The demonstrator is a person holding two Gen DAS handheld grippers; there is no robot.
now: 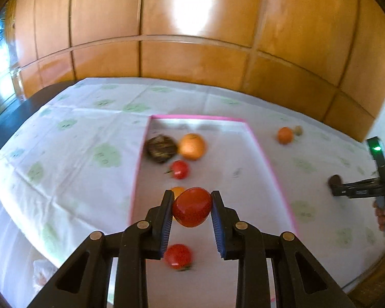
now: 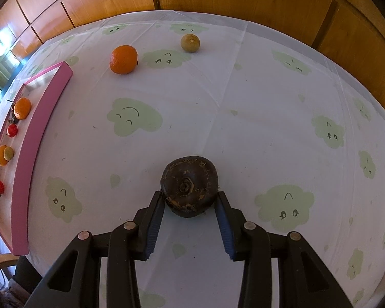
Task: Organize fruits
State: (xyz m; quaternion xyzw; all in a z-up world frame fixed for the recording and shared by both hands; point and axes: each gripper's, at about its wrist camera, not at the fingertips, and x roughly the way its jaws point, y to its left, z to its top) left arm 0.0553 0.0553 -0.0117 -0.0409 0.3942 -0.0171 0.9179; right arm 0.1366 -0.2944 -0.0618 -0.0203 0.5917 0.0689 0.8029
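My left gripper (image 1: 192,193) is shut on a red tomato (image 1: 192,209) and holds it above the pink-rimmed tray (image 1: 269,169). In the tray lie a dark brown fruit (image 1: 160,148), an orange (image 1: 192,146), two small red tomatoes (image 1: 179,169) (image 1: 178,255) and a partly hidden orange fruit (image 1: 176,191). My right gripper (image 2: 190,194) points down at the tablecloth, its pads against the sides of a dark brown round fruit (image 2: 190,186) that rests on the cloth. The left wrist view shows that gripper (image 1: 332,183) at the far right.
An orange (image 2: 123,59) and a small greenish-brown fruit (image 2: 190,42) lie loose on the cloud-print cloth, right of the tray wall (image 2: 38,141). Wooden wall panels stand behind the table. A hand (image 1: 383,210) grips the right tool's handle.
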